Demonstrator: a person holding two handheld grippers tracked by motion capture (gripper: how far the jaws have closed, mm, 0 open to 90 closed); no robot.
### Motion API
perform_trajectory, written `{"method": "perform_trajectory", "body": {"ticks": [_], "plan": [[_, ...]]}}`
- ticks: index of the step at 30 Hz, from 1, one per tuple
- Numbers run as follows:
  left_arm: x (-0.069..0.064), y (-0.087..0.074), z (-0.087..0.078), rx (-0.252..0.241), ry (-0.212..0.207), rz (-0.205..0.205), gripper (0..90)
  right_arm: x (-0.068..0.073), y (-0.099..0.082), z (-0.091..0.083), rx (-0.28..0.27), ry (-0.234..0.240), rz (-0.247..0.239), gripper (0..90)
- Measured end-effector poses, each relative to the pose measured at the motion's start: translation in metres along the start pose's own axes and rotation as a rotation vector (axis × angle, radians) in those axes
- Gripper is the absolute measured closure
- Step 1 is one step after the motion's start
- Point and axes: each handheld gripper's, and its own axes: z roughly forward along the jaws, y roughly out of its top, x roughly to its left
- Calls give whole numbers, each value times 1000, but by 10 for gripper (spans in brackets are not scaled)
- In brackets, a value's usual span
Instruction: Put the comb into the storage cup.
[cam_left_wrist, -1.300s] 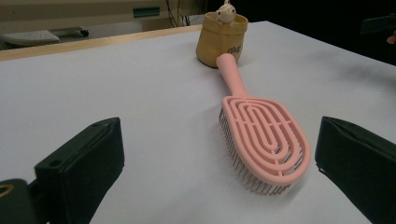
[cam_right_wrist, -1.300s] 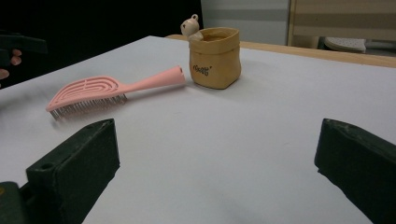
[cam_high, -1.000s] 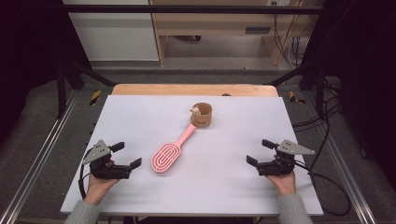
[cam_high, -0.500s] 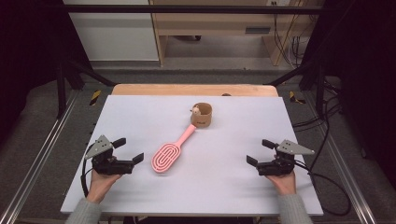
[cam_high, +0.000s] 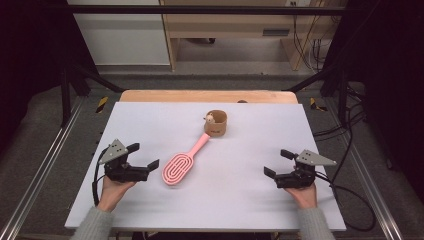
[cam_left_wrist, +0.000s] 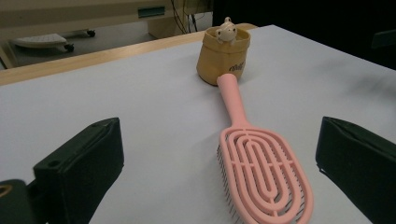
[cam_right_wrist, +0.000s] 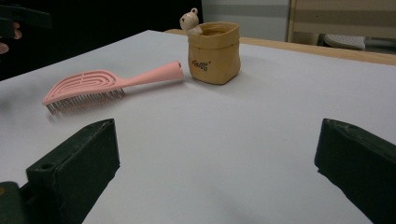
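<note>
On table (cam_high: 250, 210), white top, wooden edge at far side: items listed by size, largest first.

Left gripper (cam_high: 142, 157), hand-held, low at near left of table; jaws spread wide, nothing between them, nothing gripped. Pointed toward brush head, jaw tips just beside it, not touching. Seen along own jaws in left gripper view (cam_left_wrist: 219, 177): brush head between and just beyond the two black jaws, nearer the right-hand one.

Right gripper (cam_high: 277, 164), hand-held, low at near right of table; jaws spread wide, empty. Well apart from brush and pouch. Own view (cam_right_wrist: 217, 172): bare tabletop between jaws.

Hairbrush (cam_high: 184, 161), pink, oval vented head, slim handle. Flat on table, left of centre, bristles down. Head toward left gripper, handle running away toward far centre; handle end touching or just short of pouch, cannot tell which. Also in left gripper view (cam_left_wrist: 259, 172) and right gripper view (cam_right_wrist: 107, 81).

Pouch (cam_high: 217, 125), tan, small, upright, open-topped, lettering on side; far centre of table.

Figurine (cam_high: 210, 119), pale, tiny, perched at pouch rim.
</note>
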Motion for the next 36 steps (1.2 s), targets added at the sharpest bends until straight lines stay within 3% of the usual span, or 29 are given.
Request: {"method": "perform_trajectory", "body": {"ticks": [19,36], "plan": [[-9,18,23,14,2,24,27,0,0,1,2,0,0,4],[-11,25,44,46,42,21,157,0,0,1,4,1,-1,4]]}}
